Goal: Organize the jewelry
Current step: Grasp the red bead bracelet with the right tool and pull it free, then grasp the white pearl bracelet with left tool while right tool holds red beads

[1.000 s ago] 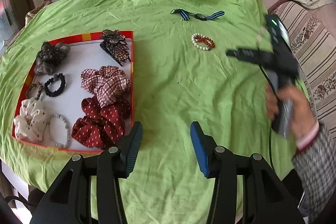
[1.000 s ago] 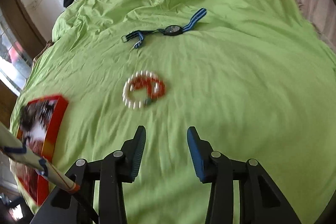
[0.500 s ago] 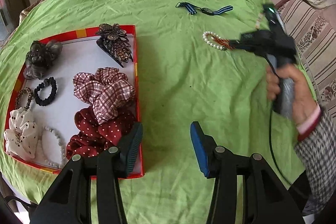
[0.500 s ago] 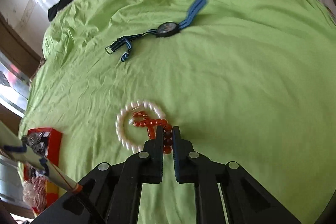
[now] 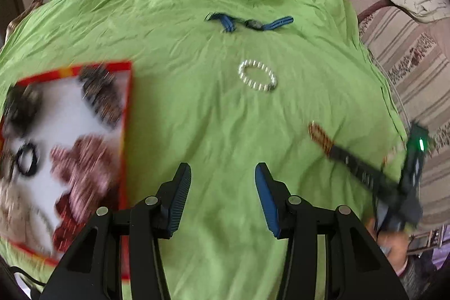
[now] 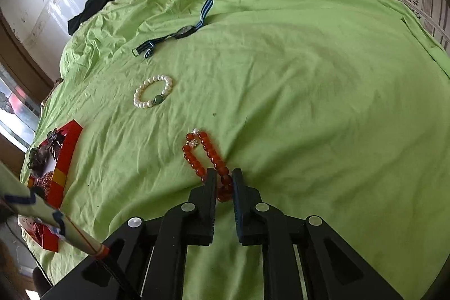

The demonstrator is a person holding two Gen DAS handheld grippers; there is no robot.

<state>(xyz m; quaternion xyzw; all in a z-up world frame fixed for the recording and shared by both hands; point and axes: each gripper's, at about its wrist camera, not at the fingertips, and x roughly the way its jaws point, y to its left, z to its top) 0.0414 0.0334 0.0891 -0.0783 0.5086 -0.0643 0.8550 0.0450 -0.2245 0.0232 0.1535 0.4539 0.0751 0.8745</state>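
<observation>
My right gripper (image 6: pixel 224 182) is shut on a red bead bracelet (image 6: pixel 203 153), which hangs from the jaws above the green cloth; it also shows in the left wrist view (image 5: pixel 319 135). A white pearl bracelet (image 6: pixel 152 95) lies on the cloth further out, seen too in the left wrist view (image 5: pixel 257 76). A blue-strapped watch (image 6: pixel 177 31) lies beyond it (image 5: pixel 253 24). A red-rimmed tray (image 5: pixel 125 131) at the left holds scrunchies, hair clips and bracelets. My left gripper (image 5: pixel 223 196) is open and empty over the cloth, right of the tray.
The green cloth (image 6: pixel 309 75) covers a round table. A striped sofa (image 5: pixel 413 69) with a cushion stands at the right. A dark garment (image 6: pixel 92 6) lies at the far edge. The tray's corner (image 6: pixel 66 156) shows at the right wrist view's left.
My right gripper has lifted the red bracelet away from the pearl bracelet and pulled back toward me. The left gripper has swung to the right, with motion blur over the tray.
</observation>
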